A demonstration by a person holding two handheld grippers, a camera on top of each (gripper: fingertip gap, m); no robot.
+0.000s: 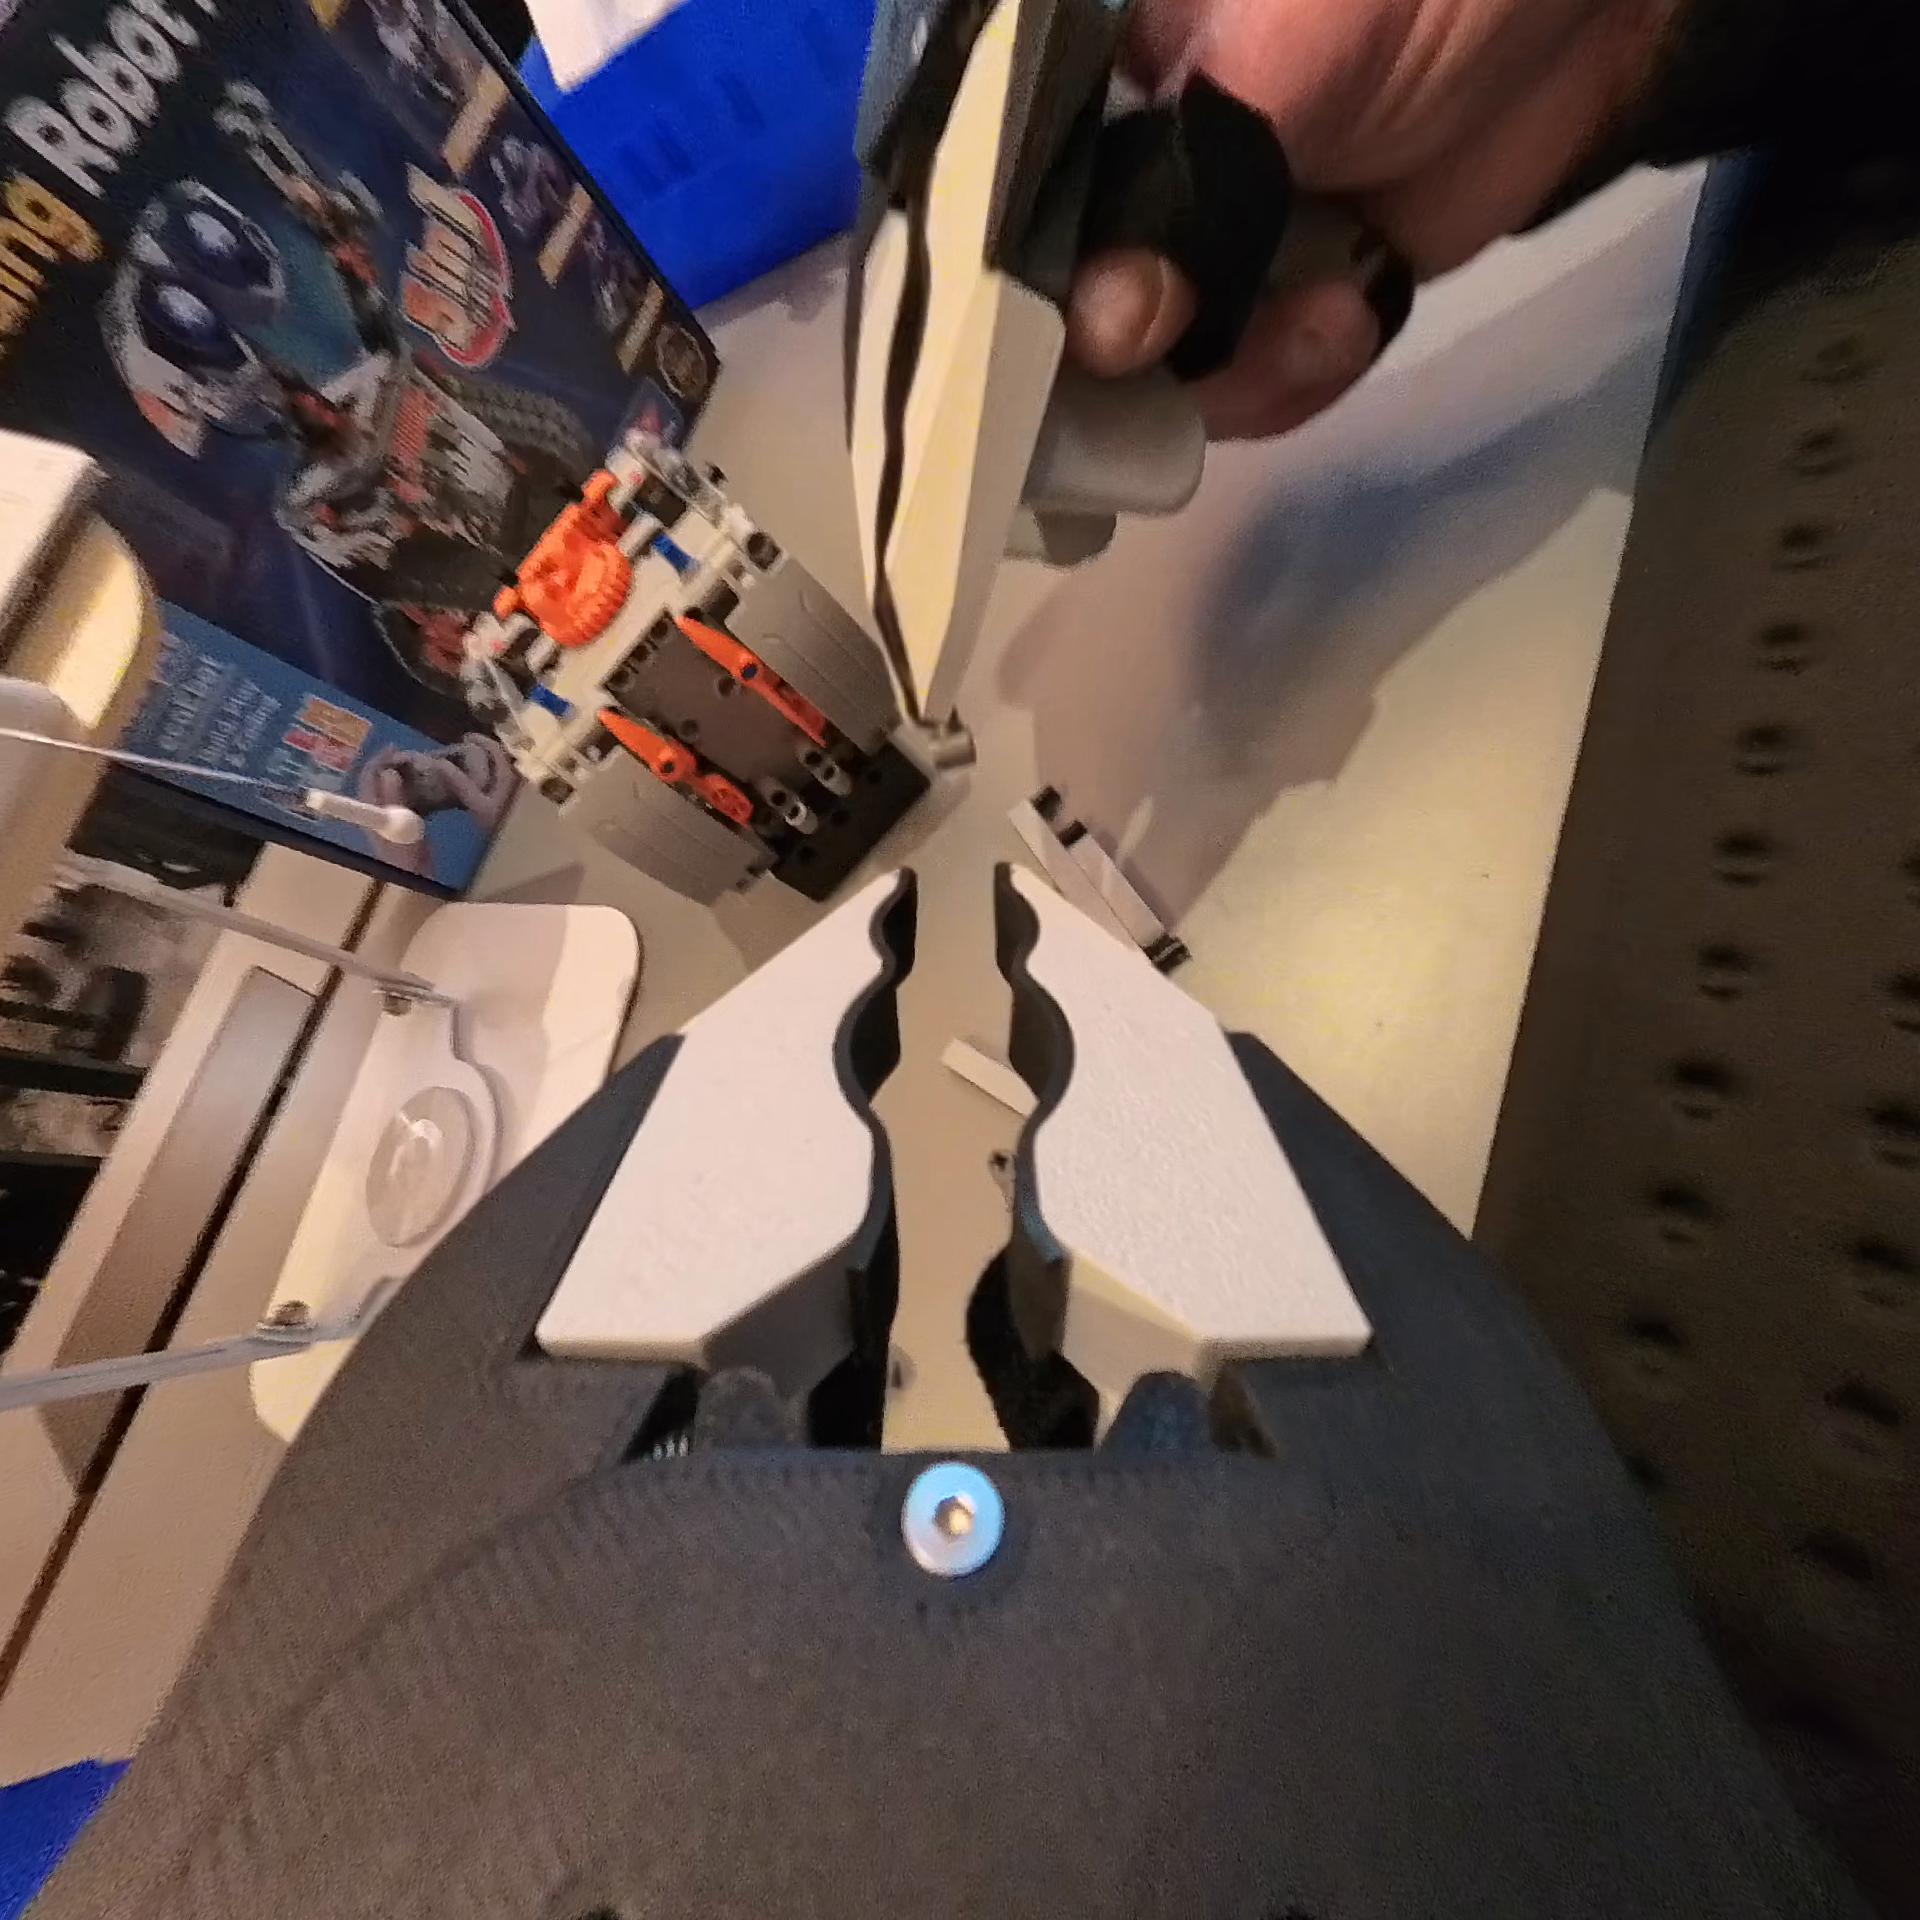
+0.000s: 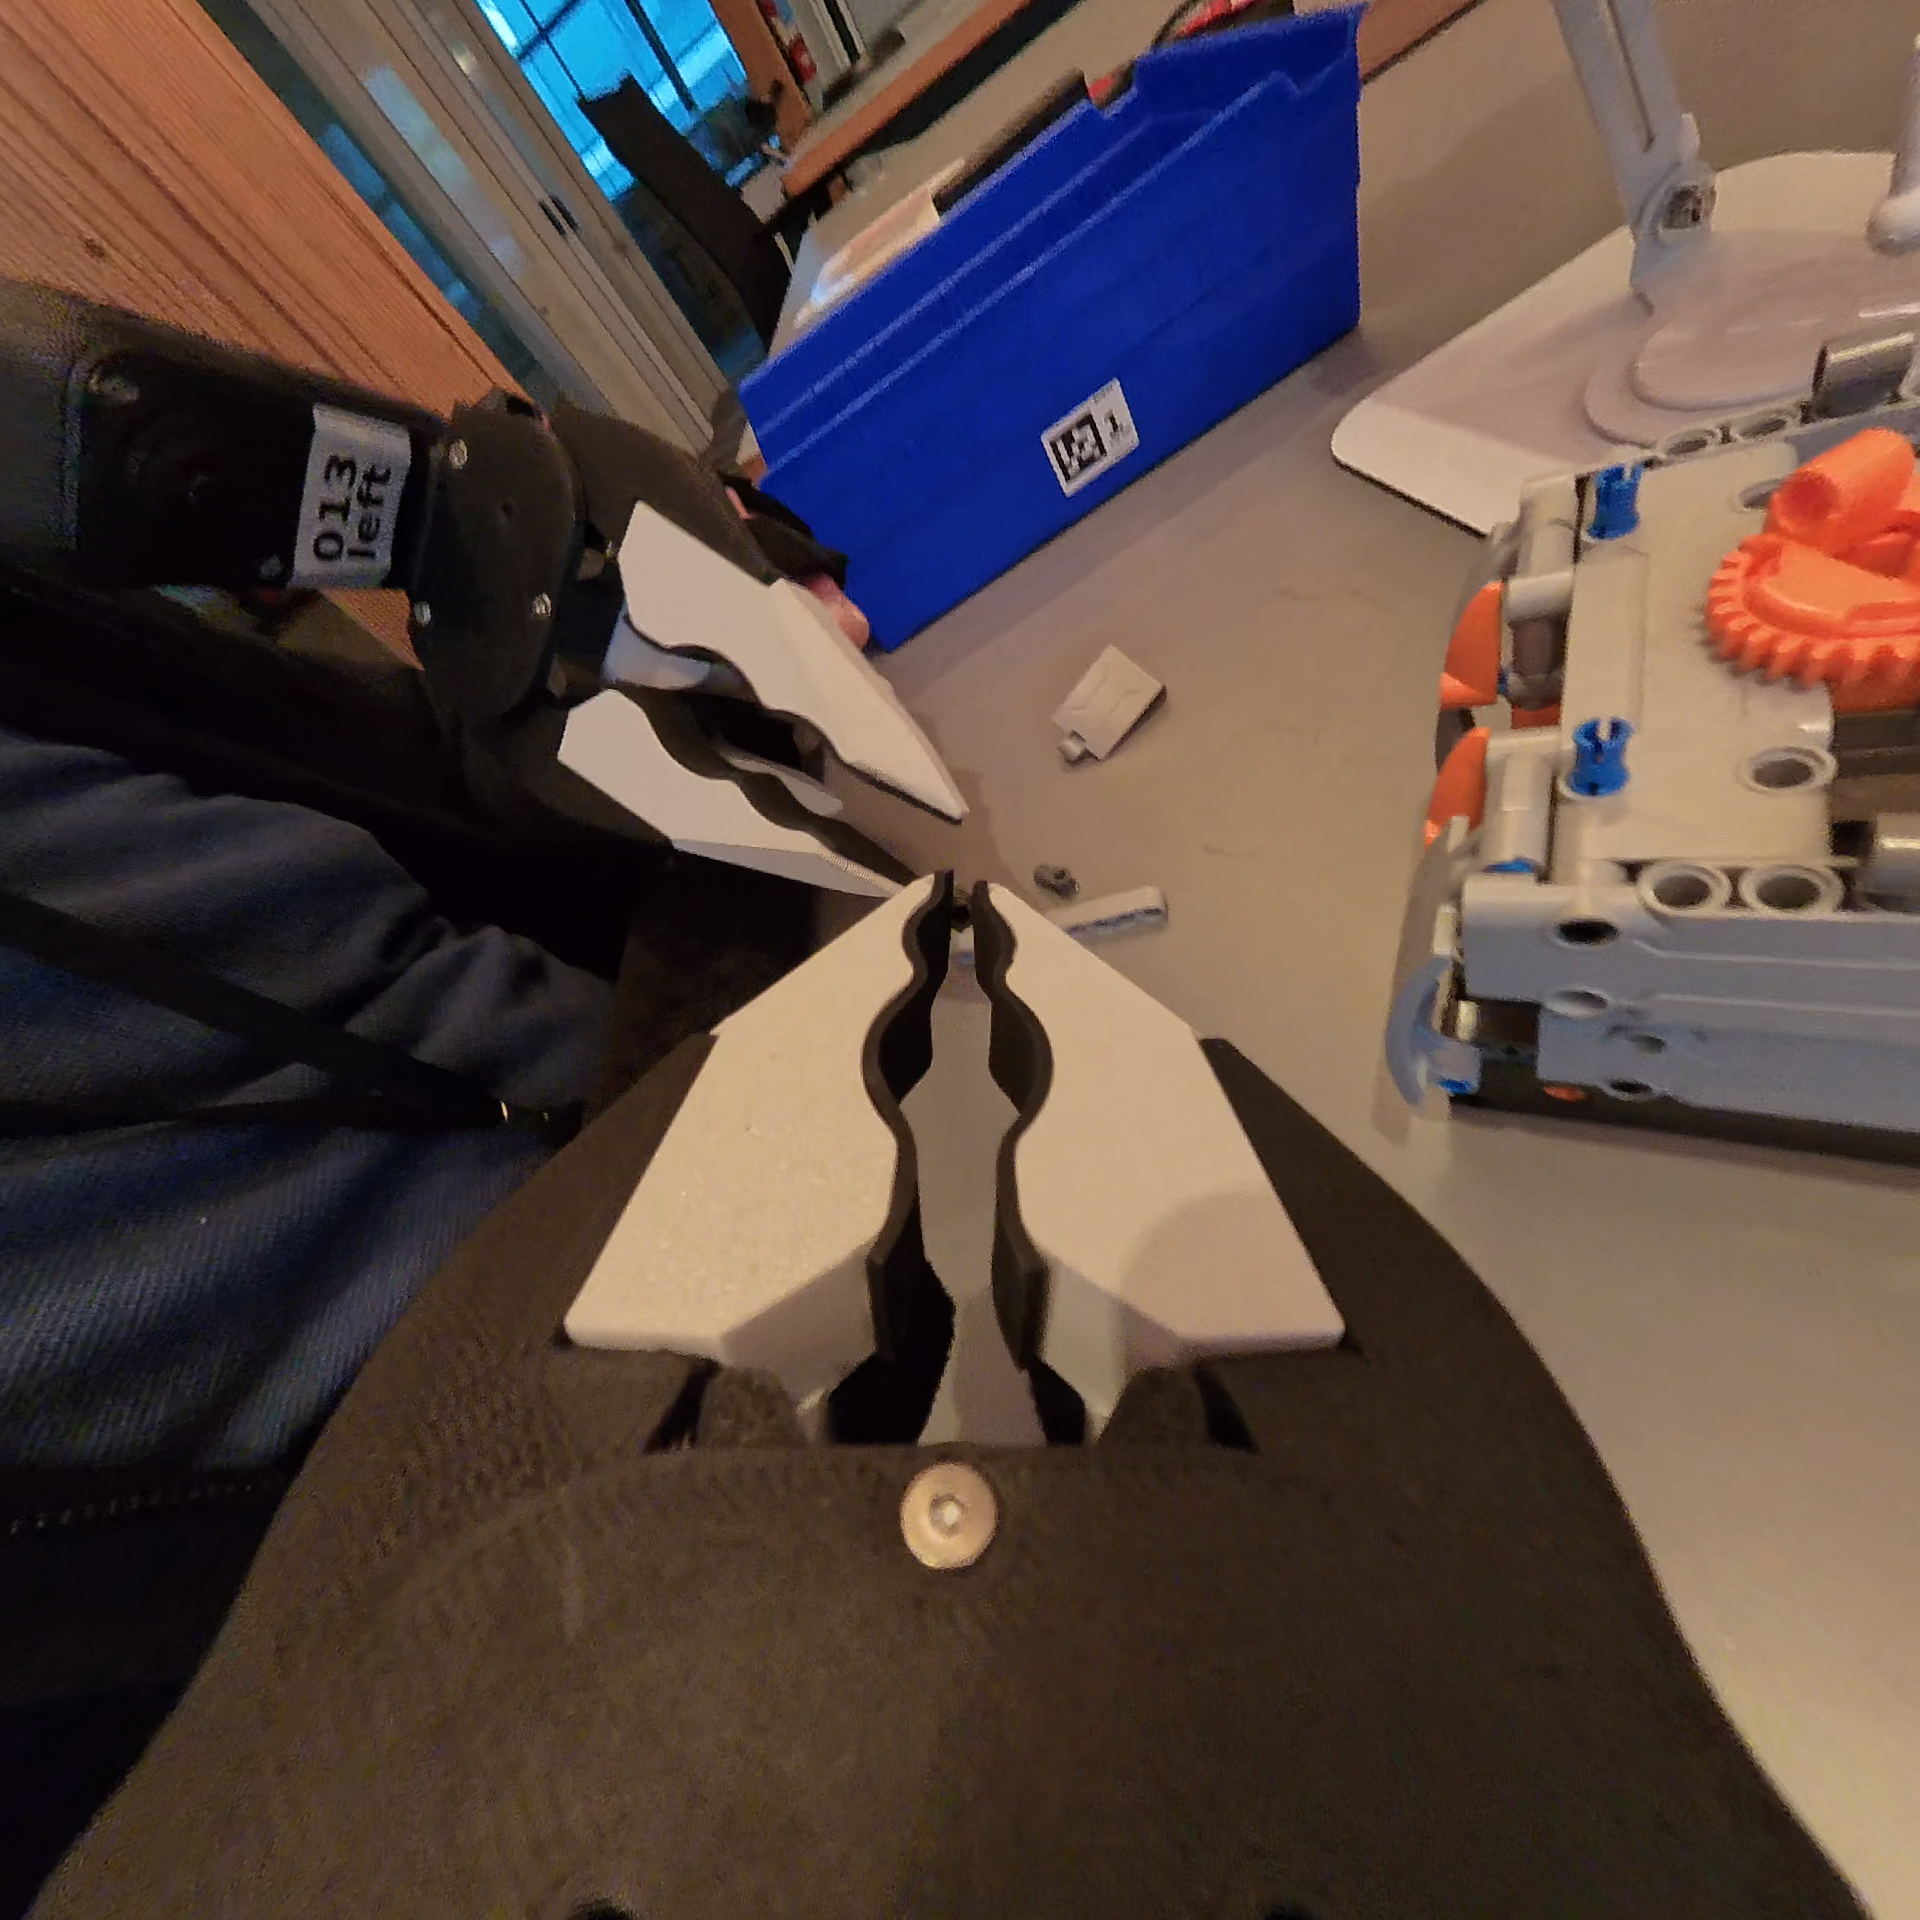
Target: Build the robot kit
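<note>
Brick-built model (image 1: 665,707), grey and white with orange gears and blue pins, lies on the grey table (image 1: 1403,831). In the right wrist view it fills the right side, well apart from both grippers. A blue bin (image 2: 1039,312) with a square marker sticker stands at the far side of the table. A dark printed box (image 1: 260,364) leans right behind the model in the left wrist view. A white stand base (image 2: 1507,364) sits beside the model, with a pale arm rising from it. Left gripper (image 1: 956,883) hovers low over bare table with its fingers spread. Nothing is between them except a small pale strip (image 1: 987,1075) lying flat on the surface under the gap. Right gripper (image 2: 961,899) is gripped by a hand (image 1: 1351,208) and comes down steeply from above in the left wrist view. Its tips are near the corner of the model and close to the left gripper's tips. The right fingers are pressed almost together and appear to pinch a small grey piece (image 1: 951,743); the frames are too blurred to tell its exact shape. Loose parts lie on the table beyond the tips: a flat grey panel (image 2: 1107,701) lies apart, toward the bin. A short pale beam (image 2: 1117,914) lies just beside the right tips. A tiny dark bush (image 2: 1055,881) lies next to that beam.
</note>
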